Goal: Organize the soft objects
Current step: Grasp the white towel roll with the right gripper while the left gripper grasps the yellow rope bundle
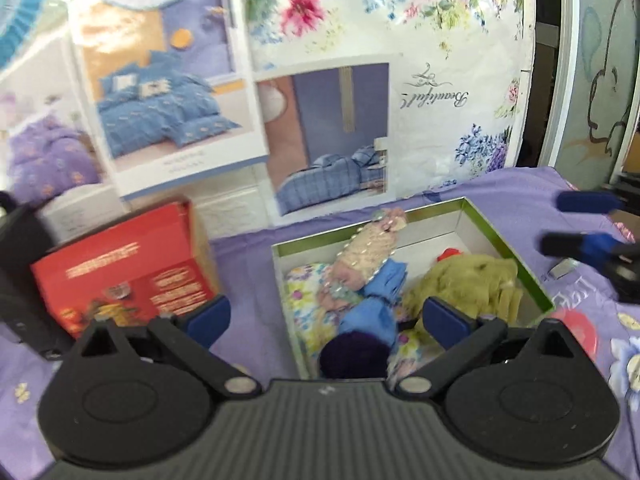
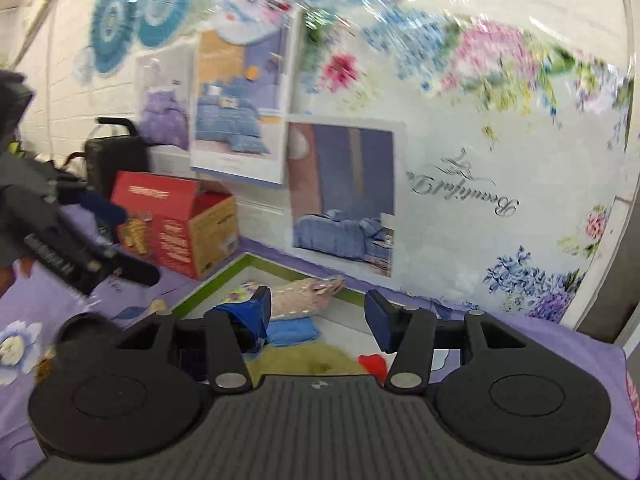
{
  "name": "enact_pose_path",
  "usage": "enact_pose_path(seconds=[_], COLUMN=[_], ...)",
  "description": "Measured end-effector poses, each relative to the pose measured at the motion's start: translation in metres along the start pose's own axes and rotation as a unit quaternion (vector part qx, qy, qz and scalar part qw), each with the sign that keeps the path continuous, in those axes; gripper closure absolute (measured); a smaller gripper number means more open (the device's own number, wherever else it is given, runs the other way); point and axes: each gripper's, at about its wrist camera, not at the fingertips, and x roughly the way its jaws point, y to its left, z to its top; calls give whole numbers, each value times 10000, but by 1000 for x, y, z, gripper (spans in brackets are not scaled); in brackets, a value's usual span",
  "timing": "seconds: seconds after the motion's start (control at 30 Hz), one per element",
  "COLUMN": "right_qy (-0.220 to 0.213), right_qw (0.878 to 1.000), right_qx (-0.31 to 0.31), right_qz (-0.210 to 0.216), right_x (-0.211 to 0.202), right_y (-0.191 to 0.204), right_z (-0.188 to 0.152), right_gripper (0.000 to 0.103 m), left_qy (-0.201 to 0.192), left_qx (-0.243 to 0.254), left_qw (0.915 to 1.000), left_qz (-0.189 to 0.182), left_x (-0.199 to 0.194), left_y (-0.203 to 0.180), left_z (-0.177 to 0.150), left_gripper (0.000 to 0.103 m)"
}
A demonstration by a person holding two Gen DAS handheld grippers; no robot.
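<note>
Soft objects fill a shallow green-rimmed box (image 1: 508, 256) on the purple floral surface (image 1: 248, 280): fuzzy olive cloth (image 1: 468, 280), folded blue fabric (image 1: 384, 288), beaded pink pouch (image 1: 372, 244). Left hand-held gripper (image 1: 326, 316) hovers over the box's near edge, jaws wide, empty. Right hand-held gripper (image 2: 318, 312) likewise spread, holding nothing.

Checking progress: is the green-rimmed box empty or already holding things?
Holding things. The green-rimmed box contains an olive plush, blue cloth, floral fabric and a beaded pink pouch.
</note>
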Motion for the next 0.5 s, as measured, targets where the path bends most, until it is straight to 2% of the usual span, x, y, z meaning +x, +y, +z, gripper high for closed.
enact_pose_path(seconds=[0.13, 0.23, 0.4, 0.5], right_qy=[-123, 84, 712, 1000], right_qw=[9994, 9979, 9920, 9884], right_qx=[17, 79, 187, -65], right_qz=[332, 645, 1021, 1142], right_x=[-46, -61, -43, -26], right_y=[37, 65, 108, 130], right_z=[-23, -50, -101, -114], right_gripper=[65, 64, 64, 64], left_qy=[-82, 50, 555, 851], left_qx=[33, -60, -323, -290], left_qw=[9997, 9993, 9973, 9954], left_qz=[243, 356, 362, 341], left_x=[-36, -54, -65, -63], left_y=[9, 18, 29, 31], left_z=[-36, -71, -136, -166], left_gripper=[1, 1, 1, 1])
